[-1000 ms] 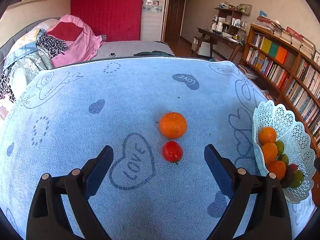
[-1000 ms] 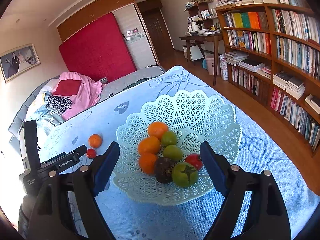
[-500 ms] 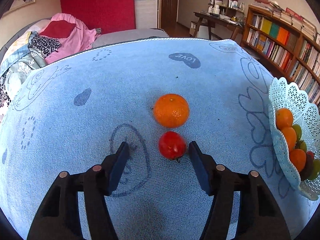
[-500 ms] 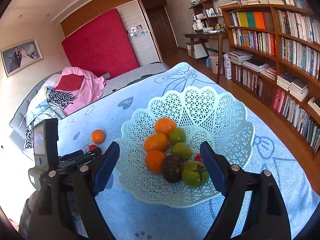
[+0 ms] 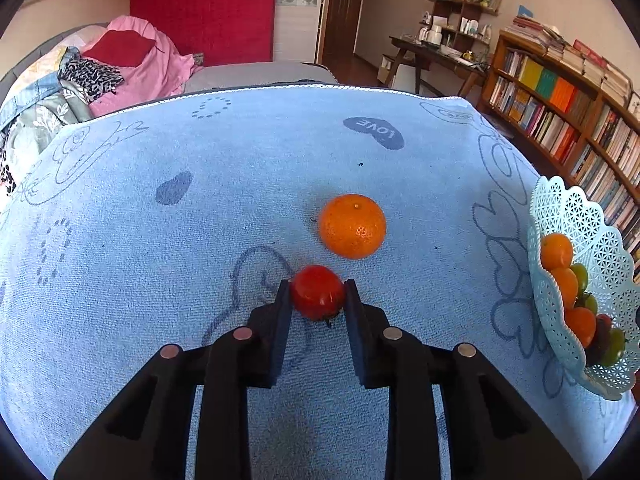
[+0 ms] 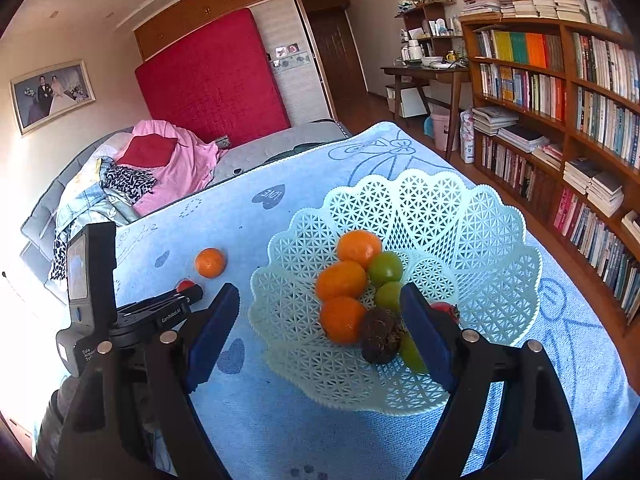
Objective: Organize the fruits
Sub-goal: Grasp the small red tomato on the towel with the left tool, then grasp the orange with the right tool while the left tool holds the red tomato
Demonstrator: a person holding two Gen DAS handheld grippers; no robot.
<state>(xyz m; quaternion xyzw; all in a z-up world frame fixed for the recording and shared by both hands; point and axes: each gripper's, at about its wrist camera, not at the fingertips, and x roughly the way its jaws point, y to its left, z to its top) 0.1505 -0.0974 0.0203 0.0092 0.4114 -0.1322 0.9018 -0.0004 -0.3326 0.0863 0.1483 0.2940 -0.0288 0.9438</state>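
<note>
The jaws of my left gripper (image 5: 317, 295) are closing tight on a small red tomato (image 5: 316, 286), and both pads press its sides. The tomato rests on the blue cloth (image 5: 160, 264). Just beyond it lies a loose orange (image 5: 352, 226). In the right wrist view the orange (image 6: 211, 263) and the tomato (image 6: 185, 285) show left of the basket, with the left gripper's fingers (image 6: 176, 300) at the tomato. My right gripper (image 6: 319, 295) hangs open over the near side of the pale blue lattice basket (image 6: 440, 188), nothing between its fingers. The basket holds several oranges, green fruits, a dark fruit and a red one.
The basket (image 5: 576, 208) stands at the cloth's right edge. Beyond the far edge is a bed with pink bedding (image 5: 136, 64). Bookshelves (image 6: 560, 92) line the right wall, and a desk (image 6: 432, 70) stands in the far corner.
The left gripper went from wide open to closed on the red tomato, moving in towards it. The right gripper drifted slightly over the basket and stayed open.
</note>
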